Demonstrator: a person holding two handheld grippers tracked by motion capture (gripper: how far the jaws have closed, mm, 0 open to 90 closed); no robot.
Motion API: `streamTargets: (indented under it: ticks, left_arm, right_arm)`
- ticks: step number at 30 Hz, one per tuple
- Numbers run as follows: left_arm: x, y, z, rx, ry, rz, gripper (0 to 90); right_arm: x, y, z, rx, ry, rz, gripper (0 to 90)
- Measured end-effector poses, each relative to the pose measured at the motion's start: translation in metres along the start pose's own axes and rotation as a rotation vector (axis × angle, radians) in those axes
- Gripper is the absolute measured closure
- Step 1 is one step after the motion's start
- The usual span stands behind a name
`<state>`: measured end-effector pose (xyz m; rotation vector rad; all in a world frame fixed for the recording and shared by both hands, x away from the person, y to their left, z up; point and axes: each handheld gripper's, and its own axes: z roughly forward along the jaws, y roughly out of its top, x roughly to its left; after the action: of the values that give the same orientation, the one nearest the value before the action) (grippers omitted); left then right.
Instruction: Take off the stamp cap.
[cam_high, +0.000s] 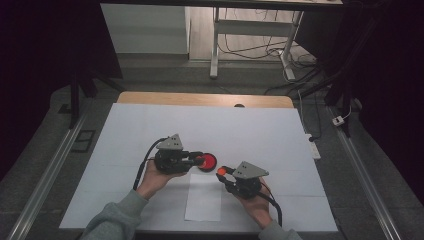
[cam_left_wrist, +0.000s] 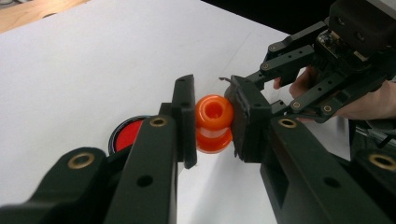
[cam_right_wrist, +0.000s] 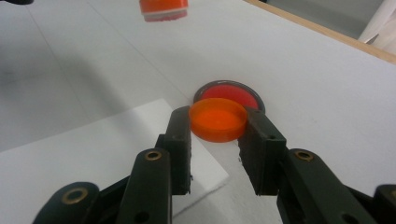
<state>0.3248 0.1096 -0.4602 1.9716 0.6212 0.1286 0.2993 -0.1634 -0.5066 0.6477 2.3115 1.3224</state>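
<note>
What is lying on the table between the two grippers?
A red disc with a dark rim lies on the white sheet between the left gripper and right gripper, in the high view.

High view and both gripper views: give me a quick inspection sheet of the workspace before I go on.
Surface: white table cover, wooden edge at the far side; paper sheet near the person.
Job's things: orange bottle in the left gripper; orange cap in the right gripper; red disc lying flat on the cover.
Clutter: nothing seen.
Grippers: both shut on their parts, fingers pressing the sides.
Cables: one trails from each gripper; more on the floor beyond.
Surroundings: desk frame, dark curtains, floor rails.
</note>
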Motion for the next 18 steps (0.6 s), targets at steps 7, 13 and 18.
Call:
streamTargets:
  ticks: [7,13,18]
  left_arm:
    - [0.002,0.0,-0.001,-0.007,0.004,-0.002,72.8]
    - [0.002,0.001,-0.003,-0.013,0.014,-0.006,72.8]
    - [0.003,0.002,-0.004,-0.018,0.023,-0.006,72.8]
  right_arm:
    - [-0.006,-0.004,-0.008,-0.004,-0.016,0.016,64.6]
    - [-0.01,-0.008,-0.016,-0.005,-0.026,0.022,64.6]
    - [-0.012,-0.012,-0.021,-0.012,-0.021,0.031,64.6]
